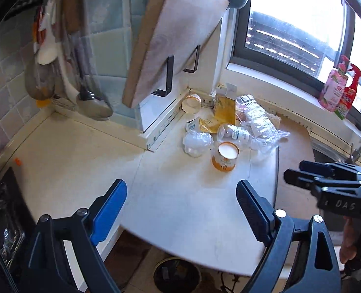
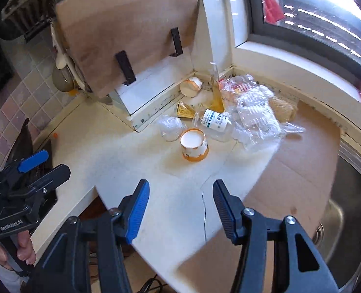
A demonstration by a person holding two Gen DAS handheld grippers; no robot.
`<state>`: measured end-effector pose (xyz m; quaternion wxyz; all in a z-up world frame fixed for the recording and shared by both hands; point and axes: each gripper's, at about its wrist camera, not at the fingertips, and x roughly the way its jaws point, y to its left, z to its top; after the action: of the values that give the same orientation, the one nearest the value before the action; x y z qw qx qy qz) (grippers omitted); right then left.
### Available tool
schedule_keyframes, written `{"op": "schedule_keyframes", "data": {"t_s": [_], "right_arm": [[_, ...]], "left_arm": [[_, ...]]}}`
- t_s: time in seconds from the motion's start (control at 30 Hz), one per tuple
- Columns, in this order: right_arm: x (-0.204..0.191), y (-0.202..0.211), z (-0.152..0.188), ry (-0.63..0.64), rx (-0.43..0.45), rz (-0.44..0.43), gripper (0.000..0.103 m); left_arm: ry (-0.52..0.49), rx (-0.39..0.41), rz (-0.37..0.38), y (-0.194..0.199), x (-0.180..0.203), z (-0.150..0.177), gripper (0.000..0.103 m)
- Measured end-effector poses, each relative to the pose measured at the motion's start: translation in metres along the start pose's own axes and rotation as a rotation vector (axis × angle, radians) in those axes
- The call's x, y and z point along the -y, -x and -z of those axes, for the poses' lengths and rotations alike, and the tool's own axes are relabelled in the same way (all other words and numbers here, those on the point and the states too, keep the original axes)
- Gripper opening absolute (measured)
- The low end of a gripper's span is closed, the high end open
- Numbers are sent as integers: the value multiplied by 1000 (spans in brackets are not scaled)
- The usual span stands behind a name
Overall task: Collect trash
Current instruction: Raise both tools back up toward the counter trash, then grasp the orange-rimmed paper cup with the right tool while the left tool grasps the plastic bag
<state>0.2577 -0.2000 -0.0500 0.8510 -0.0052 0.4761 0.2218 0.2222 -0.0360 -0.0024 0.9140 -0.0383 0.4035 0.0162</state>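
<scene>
The orange cup (image 2: pixel 194 145) stands upright at twelve o'clock from the right gripper (image 2: pixel 180 207) (nearer); both it and the left gripper (image 1: pixel 181 210) gape empty.

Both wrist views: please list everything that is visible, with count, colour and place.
paper cup: two, orange and white; one upright mid-counter, one on its side in the corner
plastic bottle: one, clear, white label, lying
cartons: yellow, beside the bottle
plastic wrappers: clear heap, right of the bottle
cutting board: one, wooden, on wall brackets
spray bottles: two, pink and red, windowsill
sink: steel, right
bin: dark, on the floor
left claw: open, empty
right claw: open, empty
</scene>
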Motion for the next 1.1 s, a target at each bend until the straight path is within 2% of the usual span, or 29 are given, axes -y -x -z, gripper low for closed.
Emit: {"op": "schedule_keyframes", "data": {"t_s": [0.13,0.3,0.57,0.67,0.83,1.1], "right_arm": [[12,-58,-19,0,-68,-14,55],[10,-113,-31,47,-91,7,55],[0,-159,-33,95,-82,52,54],[5,-159,-32,89,-71,35,48],[25,-131,-18,19,-70,-10,47],[74,-99,0,-129,-60,43,47]], "left_arm": [[25,-36,-15,-46,6,-15,90],[42,-86,-53,-90,4,-21,90],[75,-127,-60,-118,-2,-23,90],[78,-134,-56,-126,0,-26,90],[67,-146,-38,-144,11,-34,90],[59,-160,-3,-188,31,-47,90]]}}
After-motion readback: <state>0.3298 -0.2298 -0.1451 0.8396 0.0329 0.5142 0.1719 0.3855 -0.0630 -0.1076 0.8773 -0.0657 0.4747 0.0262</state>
